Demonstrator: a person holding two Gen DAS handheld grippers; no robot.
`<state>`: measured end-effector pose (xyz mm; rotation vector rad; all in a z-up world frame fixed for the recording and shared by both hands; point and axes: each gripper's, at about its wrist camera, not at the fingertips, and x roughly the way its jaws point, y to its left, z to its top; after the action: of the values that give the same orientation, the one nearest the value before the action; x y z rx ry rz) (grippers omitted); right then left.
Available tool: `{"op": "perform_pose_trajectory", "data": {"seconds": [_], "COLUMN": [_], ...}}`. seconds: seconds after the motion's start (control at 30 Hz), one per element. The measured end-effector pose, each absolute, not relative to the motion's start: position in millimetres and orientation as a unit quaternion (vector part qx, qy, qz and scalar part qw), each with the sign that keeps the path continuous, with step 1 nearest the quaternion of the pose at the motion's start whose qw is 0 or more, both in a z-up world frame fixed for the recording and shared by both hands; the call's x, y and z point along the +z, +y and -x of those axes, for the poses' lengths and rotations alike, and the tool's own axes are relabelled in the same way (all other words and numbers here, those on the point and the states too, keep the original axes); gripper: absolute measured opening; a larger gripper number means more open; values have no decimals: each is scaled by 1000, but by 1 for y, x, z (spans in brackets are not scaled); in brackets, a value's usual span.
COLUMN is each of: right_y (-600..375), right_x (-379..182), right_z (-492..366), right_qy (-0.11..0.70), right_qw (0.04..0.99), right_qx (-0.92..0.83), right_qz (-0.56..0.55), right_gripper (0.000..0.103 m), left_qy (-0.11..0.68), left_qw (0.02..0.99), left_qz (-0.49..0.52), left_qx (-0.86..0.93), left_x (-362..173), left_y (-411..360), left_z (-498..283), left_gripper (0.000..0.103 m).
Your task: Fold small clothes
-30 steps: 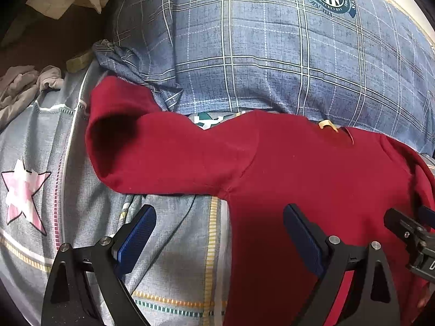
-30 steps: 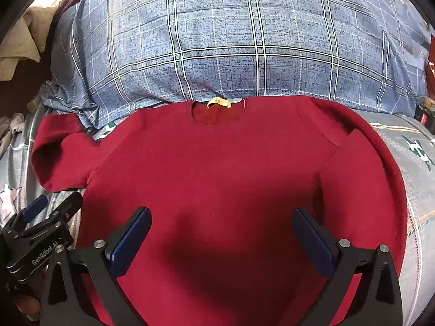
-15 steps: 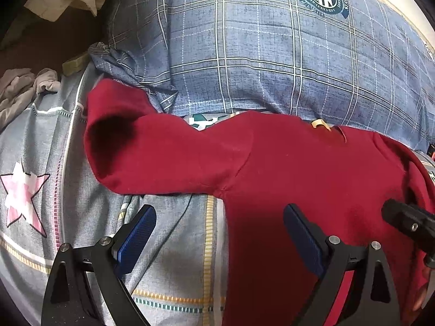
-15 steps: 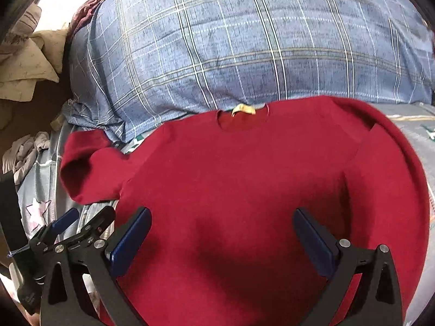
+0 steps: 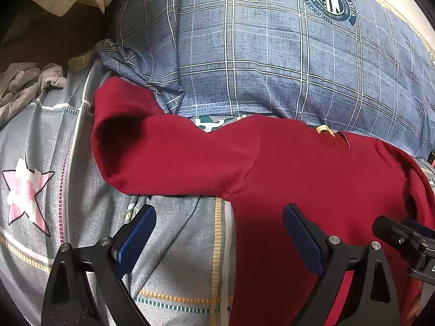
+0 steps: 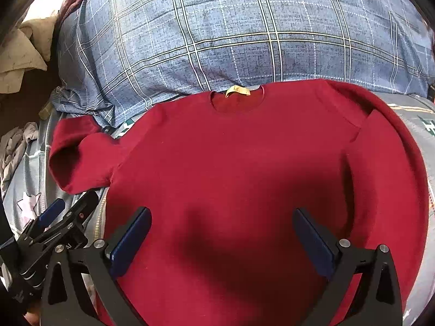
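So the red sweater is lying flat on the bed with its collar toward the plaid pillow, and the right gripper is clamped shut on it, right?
Not quite. The right gripper is open, its jaws wide apart above the red sweater, as the right wrist view shows. The sweater does lie flat with its collar toward the plaid pillow.

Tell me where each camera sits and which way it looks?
Left wrist: sits on the left hand-held gripper, looking forward at the red shirt's spread sleeve; its open fingers show.
Right wrist: sits on the right hand-held gripper, looking forward at the shirt's middle; its open fingers show.
Shared: the shirt, the plaid pillow, and each other's gripper.
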<state>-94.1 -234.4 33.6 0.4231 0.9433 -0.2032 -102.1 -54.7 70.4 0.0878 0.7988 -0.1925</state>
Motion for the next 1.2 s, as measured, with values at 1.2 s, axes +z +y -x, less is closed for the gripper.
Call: {"op": "perform_pose_trajectory", "data": {"seconds": [1.2], "right_y": [-222], "right_x": [9], "right_z": [89], "right_qy": [490], "right_qw": [849], "right_qx": [-97], "right_qz": [-173], "right_gripper": [103], "left_qy": [391], "left_qw": [914], "left_qz": [-40], "left_qx": [-95], "left_x": [69], "left_y": [-51], "left_z": [98], "left_gripper": [95]}}
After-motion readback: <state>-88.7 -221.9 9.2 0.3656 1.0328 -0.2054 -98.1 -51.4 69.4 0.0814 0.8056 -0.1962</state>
